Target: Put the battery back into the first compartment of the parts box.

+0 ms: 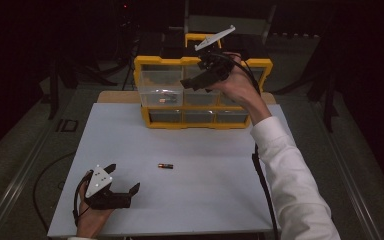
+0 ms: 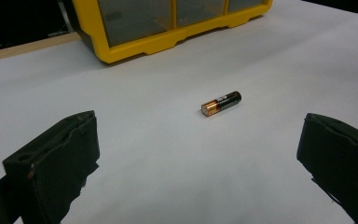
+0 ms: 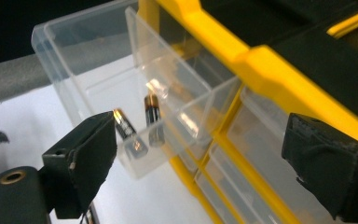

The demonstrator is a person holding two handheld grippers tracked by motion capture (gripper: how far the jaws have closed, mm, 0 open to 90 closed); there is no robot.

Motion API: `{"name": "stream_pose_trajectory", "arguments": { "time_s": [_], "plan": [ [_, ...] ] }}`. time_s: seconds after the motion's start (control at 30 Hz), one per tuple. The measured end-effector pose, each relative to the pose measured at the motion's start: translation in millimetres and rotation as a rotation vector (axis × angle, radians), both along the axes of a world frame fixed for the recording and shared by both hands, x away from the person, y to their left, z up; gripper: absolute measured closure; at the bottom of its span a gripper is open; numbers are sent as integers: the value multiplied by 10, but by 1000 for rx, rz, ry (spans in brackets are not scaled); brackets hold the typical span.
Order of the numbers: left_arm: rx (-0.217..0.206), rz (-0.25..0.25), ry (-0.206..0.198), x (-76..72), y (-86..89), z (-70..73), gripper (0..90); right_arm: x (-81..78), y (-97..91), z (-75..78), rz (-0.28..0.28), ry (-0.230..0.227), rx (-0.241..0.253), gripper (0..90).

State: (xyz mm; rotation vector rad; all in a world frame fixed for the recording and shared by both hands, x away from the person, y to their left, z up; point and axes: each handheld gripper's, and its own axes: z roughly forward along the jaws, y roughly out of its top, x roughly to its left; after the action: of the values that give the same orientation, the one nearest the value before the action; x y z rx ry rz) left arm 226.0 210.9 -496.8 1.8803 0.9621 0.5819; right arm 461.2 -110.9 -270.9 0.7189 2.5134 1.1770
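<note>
Yellow plastic frames the drawer cabinet (image 1: pixel 200 90) that stands at the far edge of the white table (image 1: pixel 205 200); its clear drawers sit in rows, and the upper left drawer (image 3: pixel 121 93) is pulled out toward the person. Inside that open drawer lie two batteries (image 3: pixel 151 119), side by side near its front wall, one leaning slightly toward the other. The right gripper (image 1: pixel 202 75) hovers just in front of the cabinet's upper row, beside the open drawer, held by a hand in a white sleeve (image 1: pixel 290 180). Its jaws are released and stand wide apart, with nothing between the pads; in the right gripper view the drawer front and the batteries lie just past the left jaw.

Nearer the person than the cabinet, well apart from it on bare table, lies a single battery (image 2: pixel 221 103) on its side, black with a copper-coloured end. The left gripper (image 1: pixel 117 192) rests low over the table at the near left corner, farther still from the cabinet, pointed toward that lone battery. Its jaws are also released and spread wide, and the battery lies beyond them, between their lines but not touched.
</note>
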Motion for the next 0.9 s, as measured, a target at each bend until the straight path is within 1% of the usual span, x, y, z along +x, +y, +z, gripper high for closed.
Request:
{"name": "stream_pose_trajectory", "arguments": {
  "time_s": [0.07,0.13,0.27,0.47,0.63,0.67,0.7,0.73,0.77,0.83,0.87,0.9],
  "plan": [
    [1,-1,0,1,1,-1,0,-20,-28,-34,2,-4,-5,101],
    [1,-2,1,4,-3,-3,0,-33,-63,-69,6,-1,-2,102],
    [0,-2,0,4,-7,-3,0,-61,-103,-159,15,8,-14,102],
    [-1,-2,0,4,-6,-3,0,-123,-102,-359,34,27,-39,102],
    [0,-2,1,3,-3,-2,0,-174,-92,-565,41,49,-79,106],
    [0,-2,1,3,-3,-2,0,-174,-92,-565,41,49,-79,106],
    [0,-2,2,4,-5,-3,0,-192,-85,-662,46,58,-91,106],
    [0,-3,2,4,-8,-3,0,-192,-85,-662,46,58,-91,106],
    [2,-3,1,2,-11,-2,0,-211,-74,-768,49,60,-101,112],
    [0,-3,1,2,-8,-1,0,-228,-63,-879,53,73,-107,113],
    [0,-3,1,2,-8,-1,0,-228,-63,-879,53,73,-107,113],
    [0,-2,1,2,-7,-1,0,-249,-42,-996,62,86,-114,113]
  ]
}}
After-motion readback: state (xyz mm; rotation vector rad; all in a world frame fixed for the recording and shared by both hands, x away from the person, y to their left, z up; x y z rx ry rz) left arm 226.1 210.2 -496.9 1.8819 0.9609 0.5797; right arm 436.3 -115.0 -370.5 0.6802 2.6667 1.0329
